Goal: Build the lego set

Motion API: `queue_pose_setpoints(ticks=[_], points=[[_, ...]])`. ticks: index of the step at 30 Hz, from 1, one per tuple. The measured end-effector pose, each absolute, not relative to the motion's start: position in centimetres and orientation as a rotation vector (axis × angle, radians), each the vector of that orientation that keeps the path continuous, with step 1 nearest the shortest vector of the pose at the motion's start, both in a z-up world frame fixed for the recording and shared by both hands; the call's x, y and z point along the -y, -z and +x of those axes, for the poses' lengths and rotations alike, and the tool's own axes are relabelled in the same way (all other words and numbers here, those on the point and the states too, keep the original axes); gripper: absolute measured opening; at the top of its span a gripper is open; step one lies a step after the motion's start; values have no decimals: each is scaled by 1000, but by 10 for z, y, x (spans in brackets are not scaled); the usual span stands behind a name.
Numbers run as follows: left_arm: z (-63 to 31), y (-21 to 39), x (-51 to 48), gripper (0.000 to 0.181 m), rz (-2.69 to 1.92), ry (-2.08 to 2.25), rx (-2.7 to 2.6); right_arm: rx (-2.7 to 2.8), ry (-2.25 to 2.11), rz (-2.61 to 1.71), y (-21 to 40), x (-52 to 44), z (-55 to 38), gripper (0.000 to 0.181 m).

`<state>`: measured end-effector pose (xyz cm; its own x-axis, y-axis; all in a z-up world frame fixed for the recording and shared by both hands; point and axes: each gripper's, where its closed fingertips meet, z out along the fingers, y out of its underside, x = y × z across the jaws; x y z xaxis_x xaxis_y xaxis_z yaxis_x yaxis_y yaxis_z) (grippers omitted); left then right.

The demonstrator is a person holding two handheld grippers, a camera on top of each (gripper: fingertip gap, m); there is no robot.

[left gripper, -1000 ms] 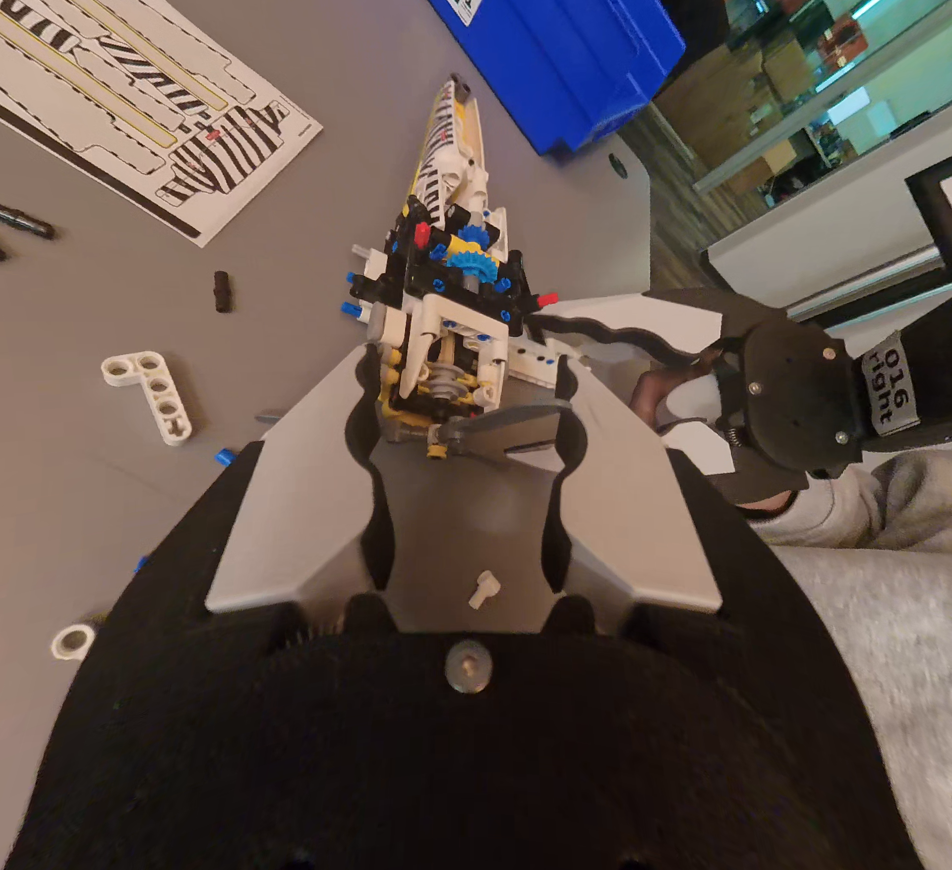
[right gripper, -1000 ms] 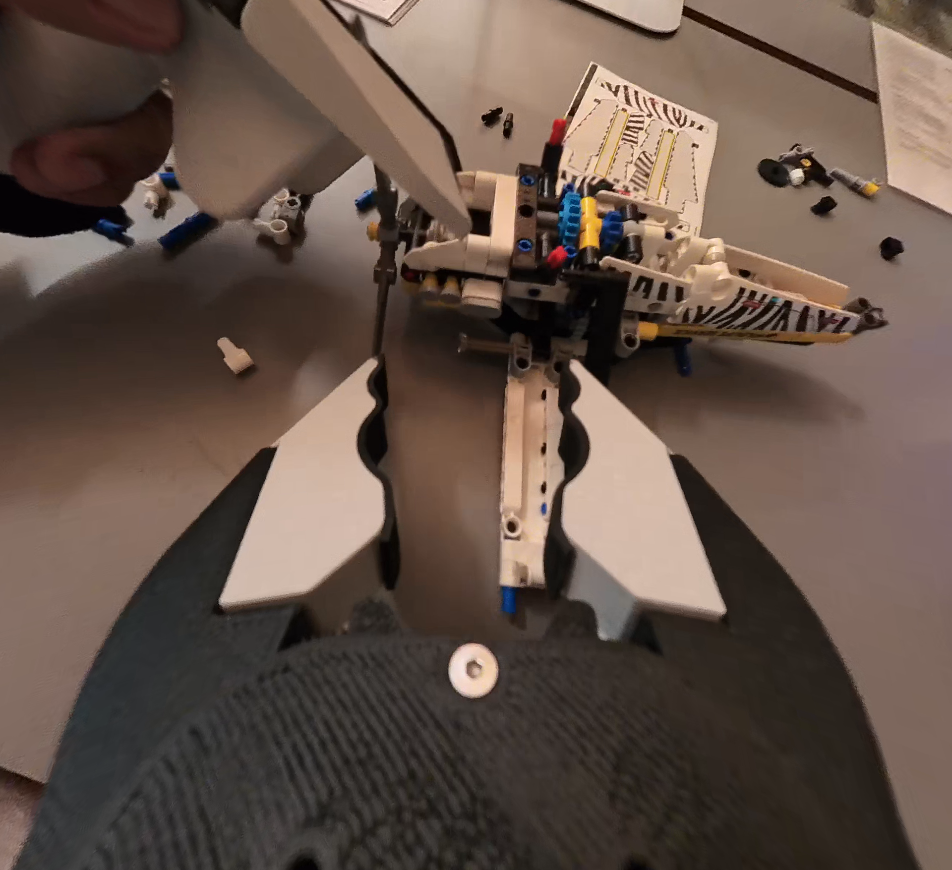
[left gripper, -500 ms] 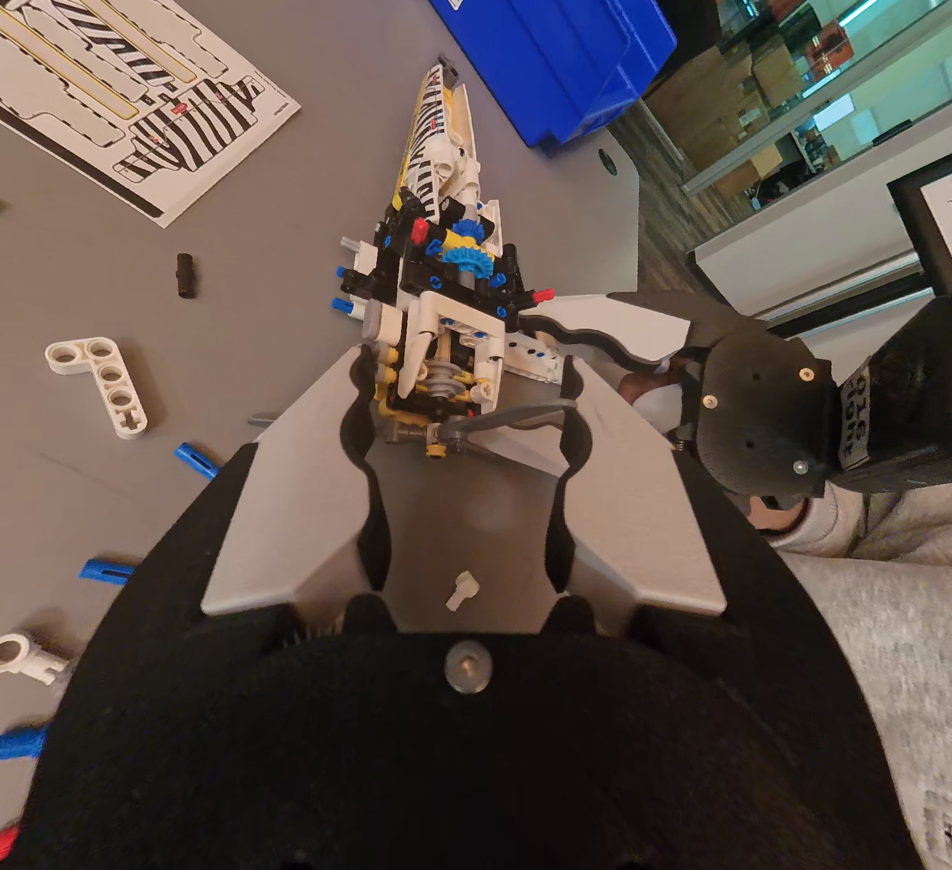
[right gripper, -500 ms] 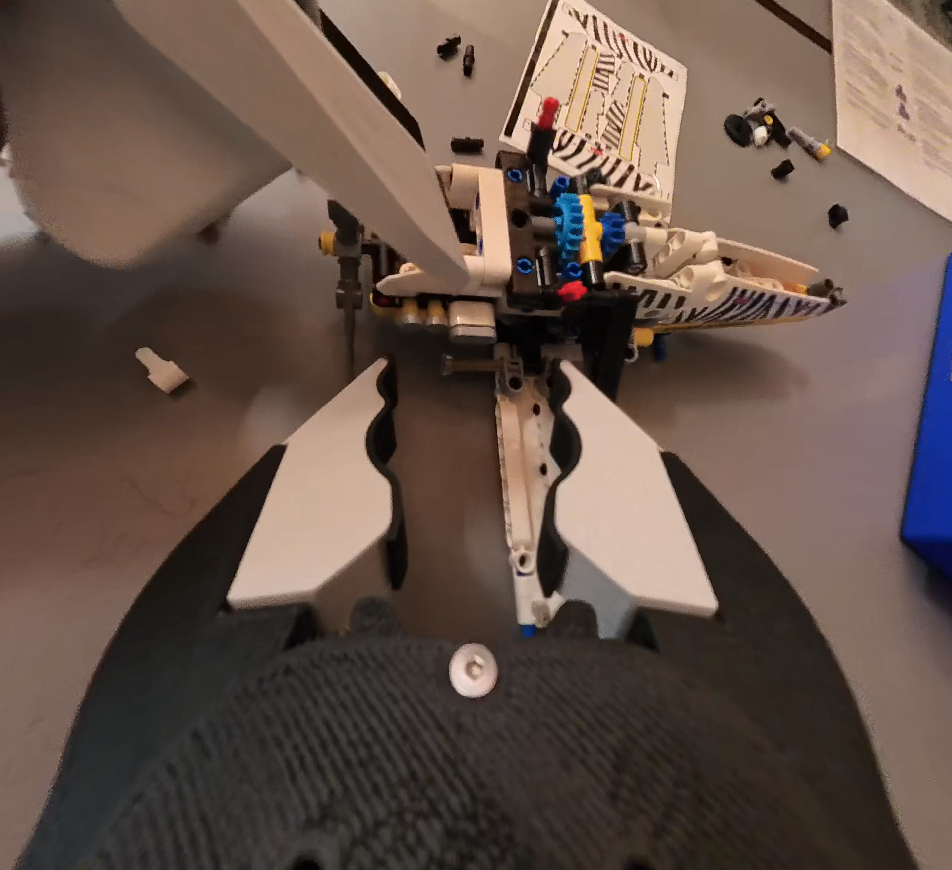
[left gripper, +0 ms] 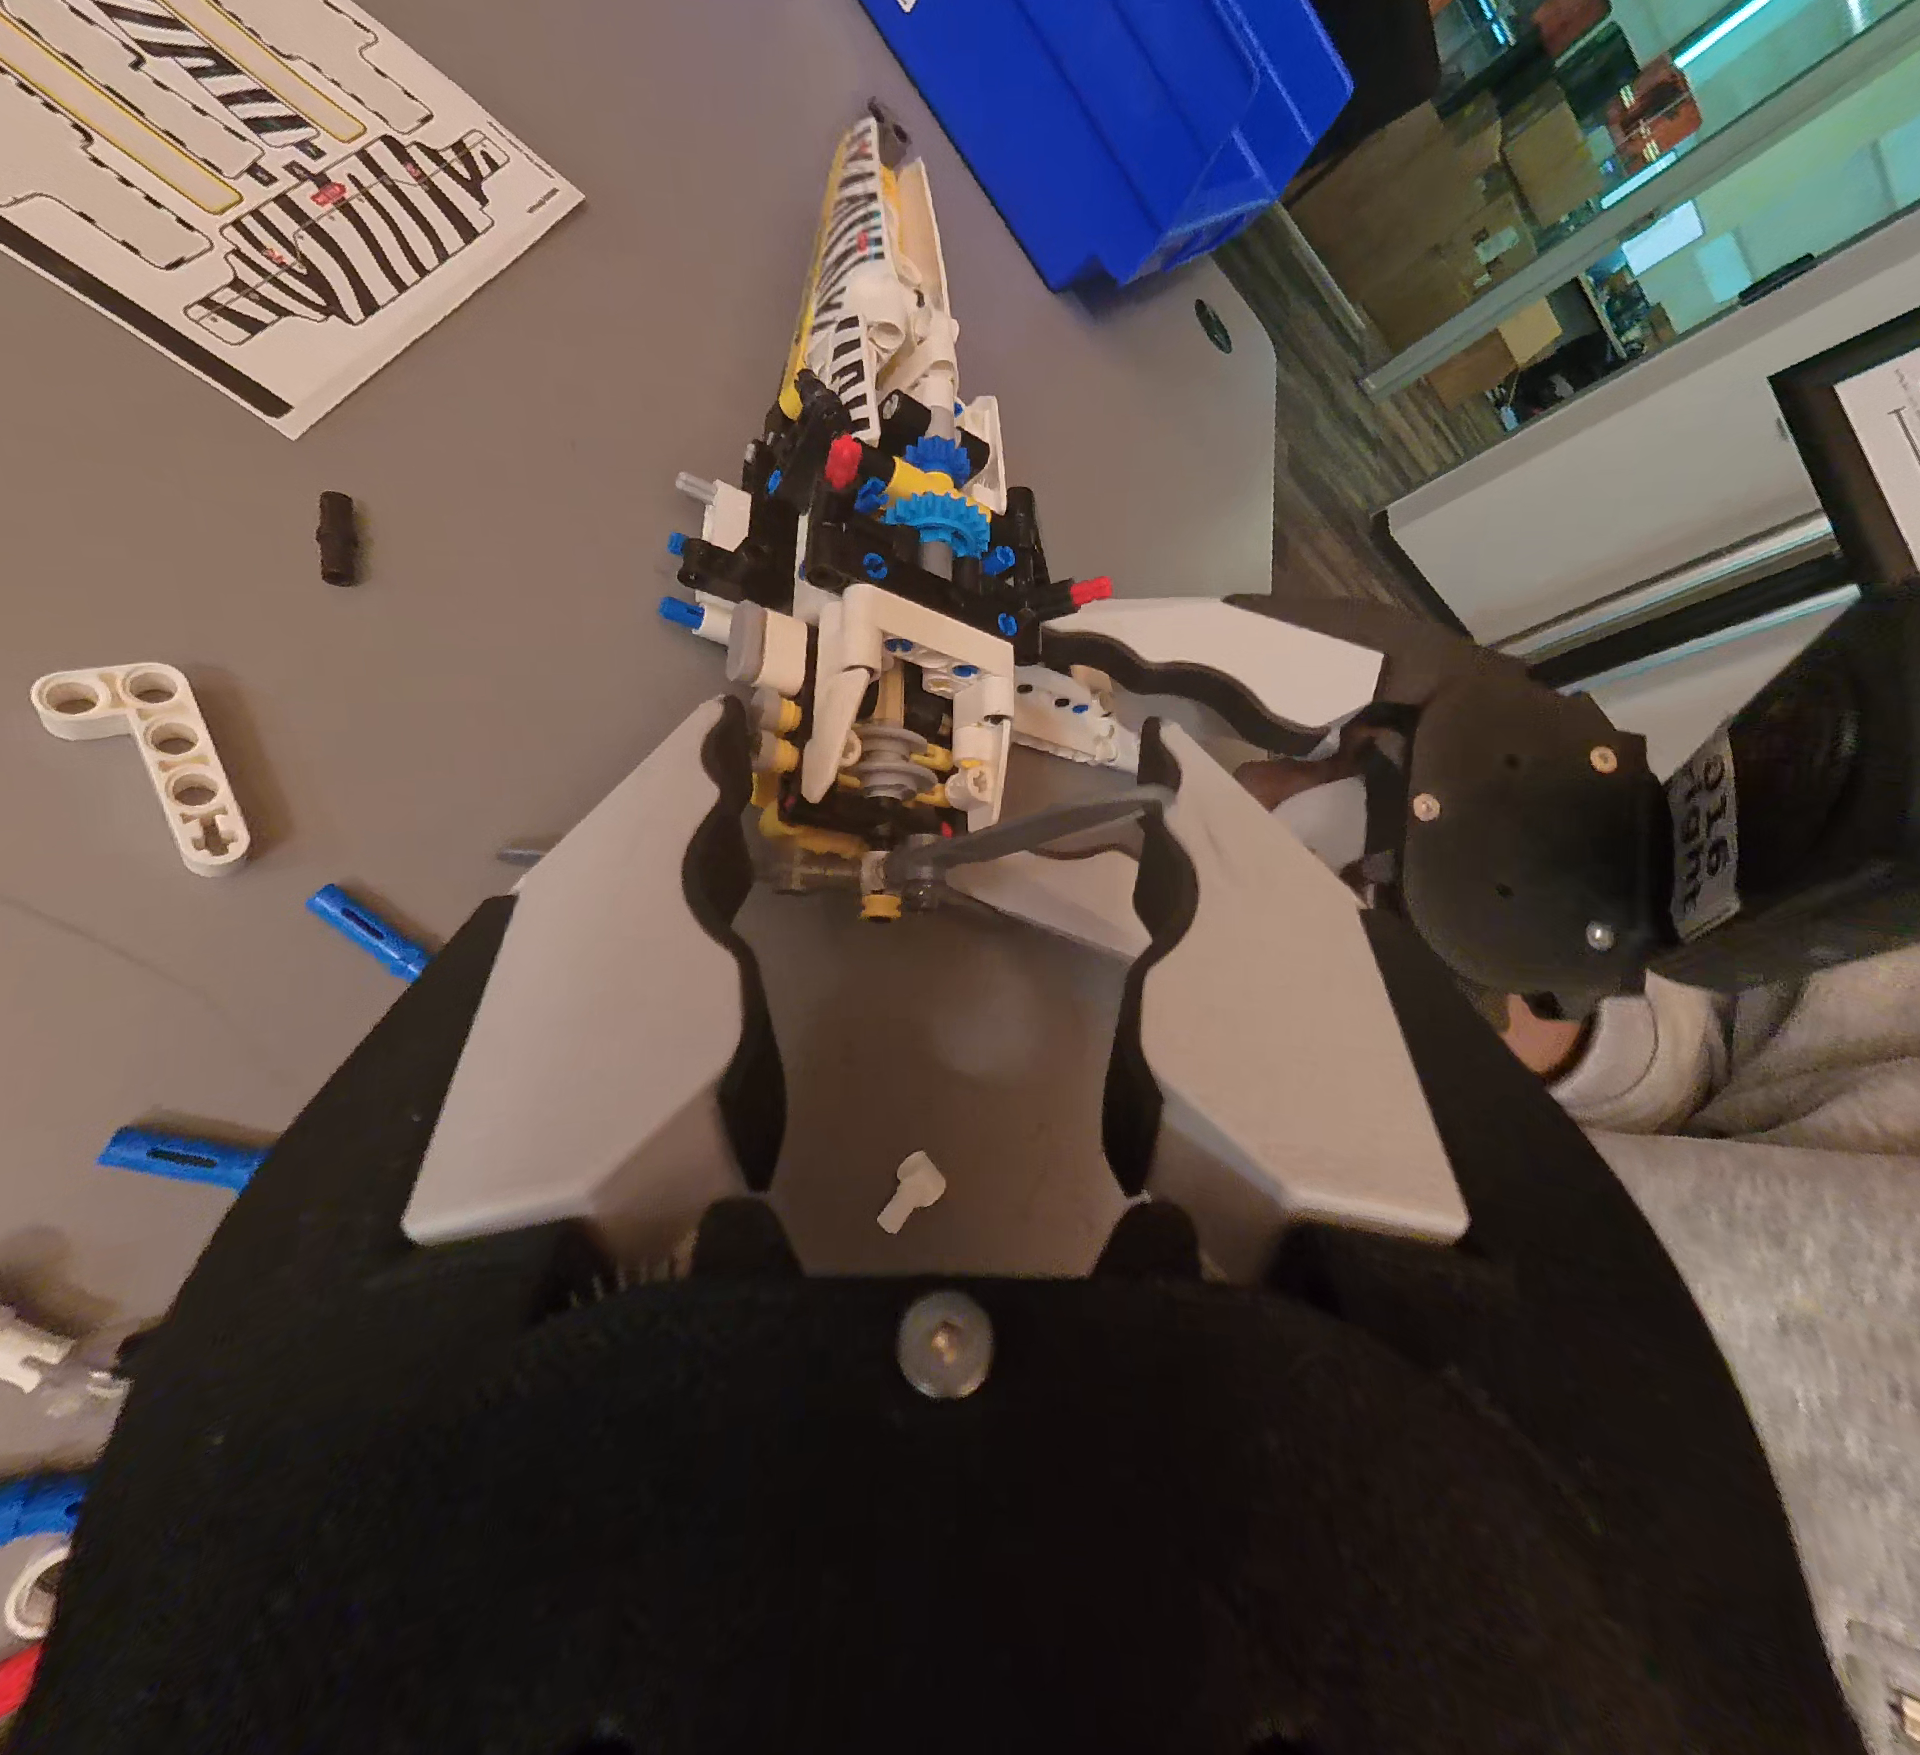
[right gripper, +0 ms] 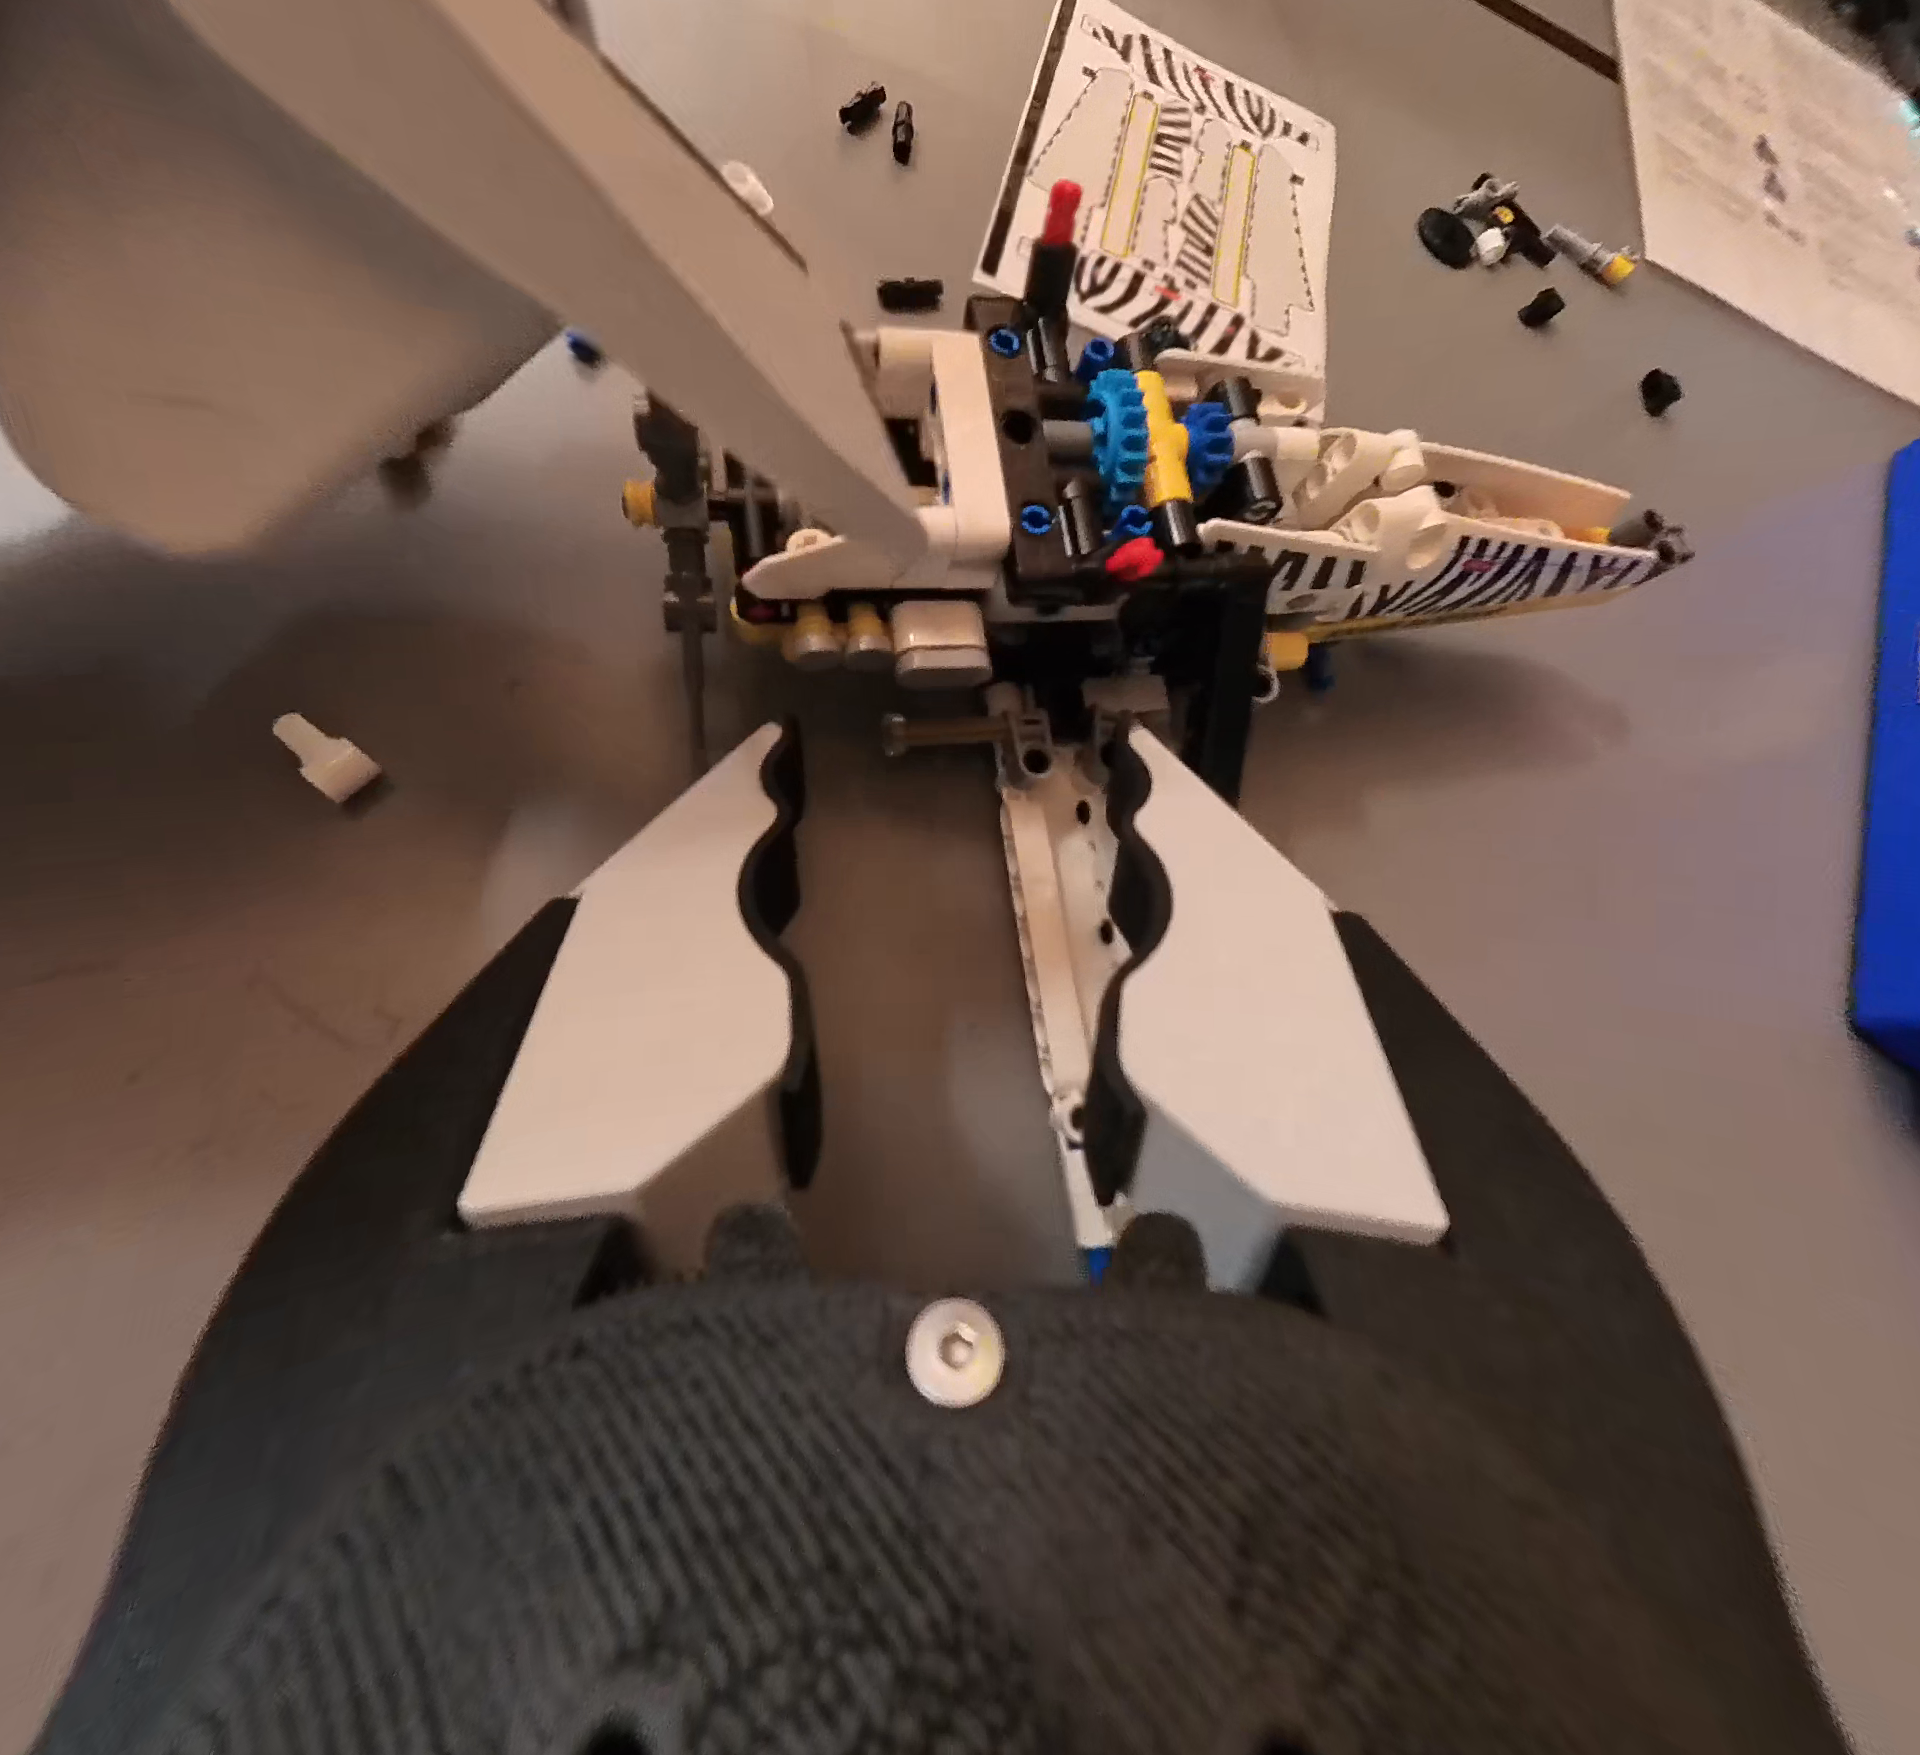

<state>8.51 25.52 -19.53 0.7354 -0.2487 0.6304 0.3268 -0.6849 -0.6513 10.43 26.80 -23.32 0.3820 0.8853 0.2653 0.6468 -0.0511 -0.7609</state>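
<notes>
The lego model (left gripper: 883,604), white and black with zebra stickers and blue gears, stands on the grey table (left gripper: 540,562). My left gripper (left gripper: 935,760) is open, its fingertips on either side of the model's rear end, by a grey blade (left gripper: 1049,838). My right gripper (right gripper: 951,749) is open and reaches the model from the side. The model's long white wing panel (right gripper: 1055,916) lies along the inside of the right gripper's right finger. The left gripper's finger (right gripper: 582,178) crosses the right wrist view onto the model (right gripper: 1091,479). The right gripper also shows in the left wrist view (left gripper: 1507,822).
A sticker sheet (left gripper: 260,147) lies far left and a blue bin (left gripper: 1091,43) beyond the model. Loose parts: white L-beam (left gripper: 156,749), black pin (left gripper: 335,536), blue pins (left gripper: 364,926), small white pin (right gripper: 327,760), dark bits (right gripper: 1496,235). A paper sheet (right gripper: 1766,147) lies at the far right. My hands' fingertips stand some 5 cm from each other.
My right gripper has moved in closer to the model, so the white wing sits deeper between its fingers. The left gripper has shifted slightly, staying at the model's rear end. Both stay open.
</notes>
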Motion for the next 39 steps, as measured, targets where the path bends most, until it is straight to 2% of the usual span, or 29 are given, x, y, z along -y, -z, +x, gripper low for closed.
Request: queue_pose_setpoints(ticks=[22,25,30,39], points=[[94,197,-254,74,-2126,1015,68,1512,-429,-1748,235,-272,107,58],[95,198,-254,74,-2128,1024,72,1535,-399,-1720,236,-274,108,54],[95,198,-254,74,-2125,1032,76,1530,-417,-1728,235,-273,107,58],[95,198,-254,74,-2124,1042,83,1483,-251,-1674,233,-280,104,56]])
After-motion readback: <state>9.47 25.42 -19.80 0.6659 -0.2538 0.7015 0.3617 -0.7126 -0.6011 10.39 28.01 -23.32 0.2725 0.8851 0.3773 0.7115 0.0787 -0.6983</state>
